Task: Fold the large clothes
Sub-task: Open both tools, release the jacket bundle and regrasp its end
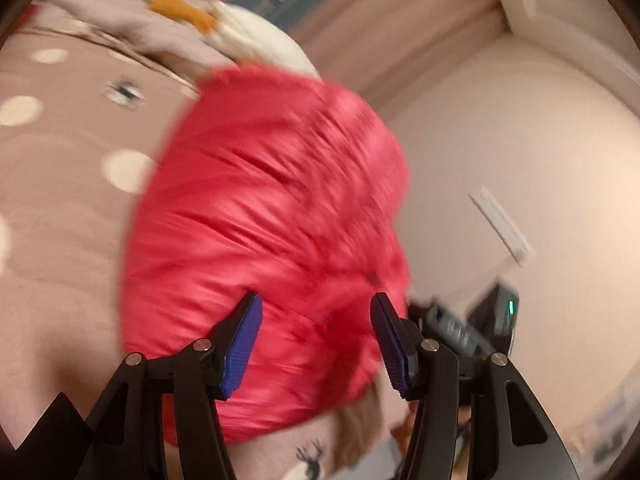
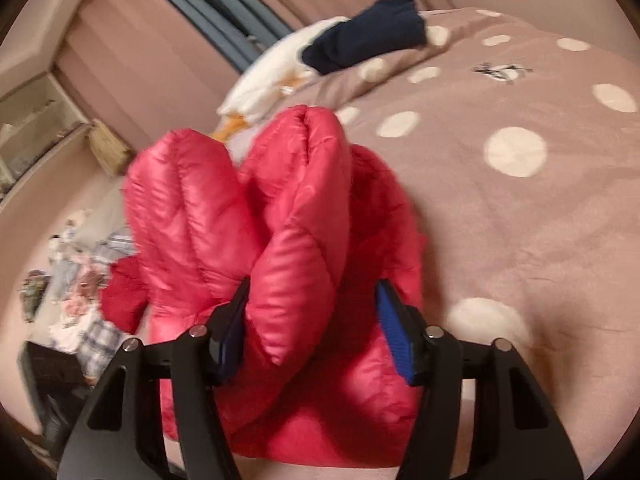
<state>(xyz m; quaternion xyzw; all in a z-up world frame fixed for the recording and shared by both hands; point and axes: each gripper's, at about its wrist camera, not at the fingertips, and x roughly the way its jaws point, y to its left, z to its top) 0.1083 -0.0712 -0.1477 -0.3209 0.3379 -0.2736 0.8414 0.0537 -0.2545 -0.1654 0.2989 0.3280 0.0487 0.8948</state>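
Observation:
A puffy red quilted jacket (image 1: 260, 200) lies bunched on a pink duvet with white dots (image 1: 60, 200). In the left wrist view, which is blurred, my left gripper (image 1: 316, 300) has its blue pads on either side of the jacket's near end, with red fabric filling the gap between them. In the right wrist view the jacket (image 2: 192, 208) stands up in thick folds. My right gripper (image 2: 312, 284) straddles one fold: the left pad touches it, while a shadowed gap shows before the right pad.
A white and orange plush toy (image 2: 272, 76) and a dark navy garment (image 2: 368, 40) lie at the head of the duvet (image 2: 520, 240). Mixed clothes (image 2: 76, 280) are heaped on the floor beside the bed. A dark device with a green light (image 1: 500, 308) sits near the wall.

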